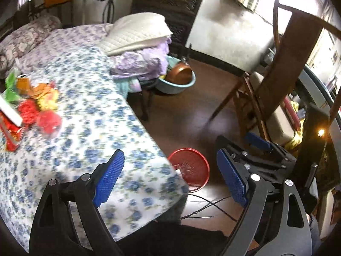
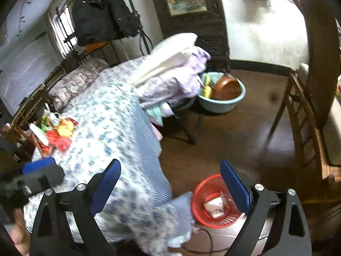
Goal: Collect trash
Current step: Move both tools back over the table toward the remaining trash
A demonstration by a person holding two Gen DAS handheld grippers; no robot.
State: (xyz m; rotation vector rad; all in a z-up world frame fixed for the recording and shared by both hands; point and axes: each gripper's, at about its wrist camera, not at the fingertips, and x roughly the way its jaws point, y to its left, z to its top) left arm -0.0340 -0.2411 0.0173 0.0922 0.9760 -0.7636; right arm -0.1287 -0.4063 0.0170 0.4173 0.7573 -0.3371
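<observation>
Between drops — both grippers, left [image 1: 170, 179] and right [image 2: 170, 185], wide and empty; next, reach wrappers [image 1: 32, 106], then bin [image 2: 213, 202].

A: Which items are blurring beyond identification?

B: The heap of red, yellow and green wrappers [image 1: 32, 98] on the blue-flowered bedspread [image 1: 96, 128]; the left edge is cutting it off.

A: What is lying in the red plastic mesh basket [image 2: 213, 209]?

B: A white object [image 2: 214, 207] of uncertain kind; the right gripper's blue finger pad [image 2: 234, 187] is hiding the basket's far side, and the bedspread corner is covering its rim in the left wrist view.
</observation>
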